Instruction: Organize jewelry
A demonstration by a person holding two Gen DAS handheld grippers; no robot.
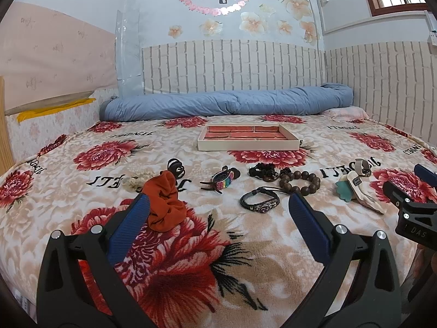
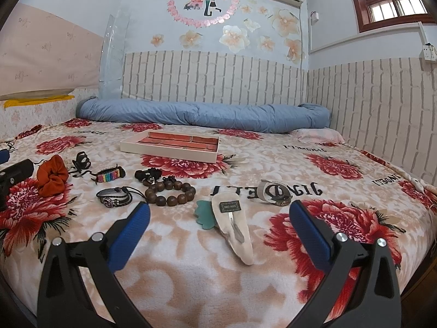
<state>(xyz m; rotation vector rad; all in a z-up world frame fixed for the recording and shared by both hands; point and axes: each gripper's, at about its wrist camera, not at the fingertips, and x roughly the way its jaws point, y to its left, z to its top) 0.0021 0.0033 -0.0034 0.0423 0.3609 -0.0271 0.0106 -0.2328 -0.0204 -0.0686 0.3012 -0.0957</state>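
Observation:
Jewelry lies in a row on the flowered bedspread. An orange scrunchie (image 1: 165, 202) sits just beyond my open left gripper (image 1: 218, 205), by its left finger. A black leather bracelet (image 1: 259, 201), a wooden bead bracelet (image 1: 300, 181), a rainbow hair claw (image 1: 222, 181) and a black claw clip (image 1: 176, 166) lie farther on. A cream tray (image 1: 202, 143) with a red brick lining stands behind them. My open right gripper (image 2: 218, 213) hovers over a cream hair clip (image 2: 235, 227) and a teal piece (image 2: 203, 217). A white strap bracelet (image 2: 273, 191) lies beyond it.
A rolled blue quilt (image 1: 226, 102) runs along the back wall. The brick-patterned wall (image 2: 368, 104) closes the right side. A black beaded bracelet (image 2: 147, 176) lies beside the wooden beads. The bed's edge (image 2: 426, 235) drops off at the right.

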